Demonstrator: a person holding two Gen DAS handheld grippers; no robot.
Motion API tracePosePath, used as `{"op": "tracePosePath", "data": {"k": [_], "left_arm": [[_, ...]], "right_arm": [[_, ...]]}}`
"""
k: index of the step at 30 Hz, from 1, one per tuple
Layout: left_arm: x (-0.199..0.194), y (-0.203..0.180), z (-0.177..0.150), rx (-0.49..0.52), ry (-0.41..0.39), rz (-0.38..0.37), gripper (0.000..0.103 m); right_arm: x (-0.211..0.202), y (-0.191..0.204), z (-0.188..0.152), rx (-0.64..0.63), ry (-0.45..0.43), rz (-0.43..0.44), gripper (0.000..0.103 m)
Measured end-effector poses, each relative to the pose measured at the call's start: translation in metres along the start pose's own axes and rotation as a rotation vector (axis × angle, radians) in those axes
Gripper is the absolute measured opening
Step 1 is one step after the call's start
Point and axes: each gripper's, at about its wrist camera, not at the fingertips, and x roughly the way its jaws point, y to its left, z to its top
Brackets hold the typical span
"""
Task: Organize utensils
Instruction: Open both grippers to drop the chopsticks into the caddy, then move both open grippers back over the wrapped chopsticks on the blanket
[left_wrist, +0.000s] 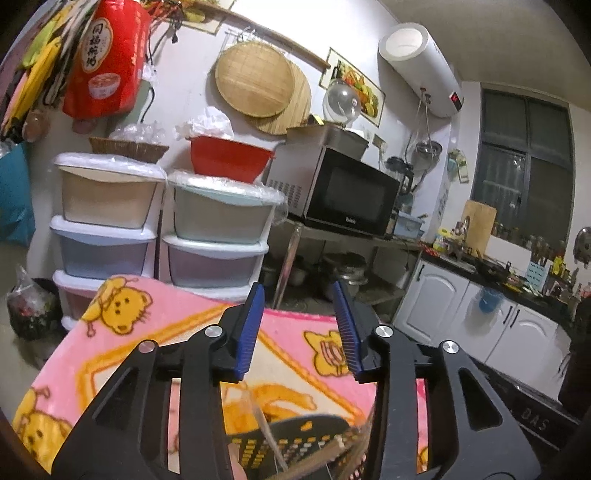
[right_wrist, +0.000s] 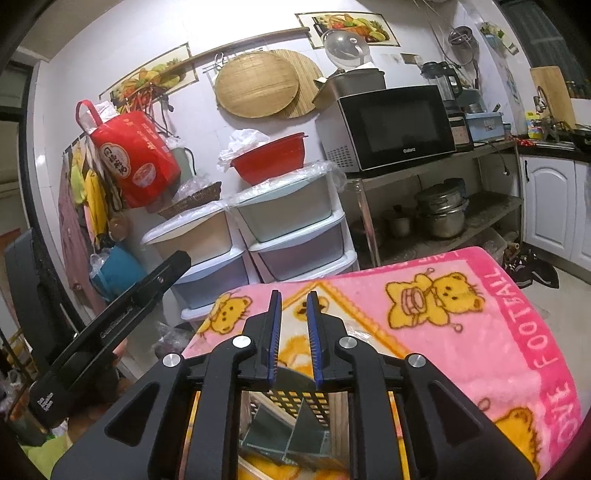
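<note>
Ahead, stacked plastic drawers (right_wrist: 295, 236) and a microwave (right_wrist: 395, 125) on a metal shelf line the wall past my counter's (right_wrist: 480, 321) pink bear blanket. Open floor lies beyond its right edge. My left claw (left_wrist: 299, 328) stands apart, empty; my right claw (right_wrist: 293, 339) is narrowly parted, empty. The black perforated utensil basket (left_wrist: 295, 439) sits low beneath both, cut off; its contents are blurred.

black basket (left_wrist: 295, 439) cropped, contents blurred (utensils?)
</note>
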Motion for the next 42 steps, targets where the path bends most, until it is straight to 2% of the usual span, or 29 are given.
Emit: {"op": "tracePosePath", "data": {"k": [11, 24, 35, 42], "left_arm": [[-0.018, -0.001, -0.013, 0.015, 0.118, -0.053, 0.046], [-0.057, -0.003, -0.014, 0.025, 0.117, -0.097, 0.062], [-0.075, 0.002, -0.024, 0.019, 0.129, -0.093, 0.090], [-0.088, 0.007, -0.032, 0.021, 0.148, -0.090, 0.092]], "right_arm": [[-0.016, -0.004, -0.012, -0.017, 0.050, -0.037, 0.028], [-0.043, -0.002, -0.023, -0.017, 0.065, -0.051, 0.038], [-0.063, 0.005, -0.034, -0.031, 0.065, -0.054, 0.049], [-0.074, 0.006, -0.043, -0.036, 0.071, -0.060, 0.055]]}}
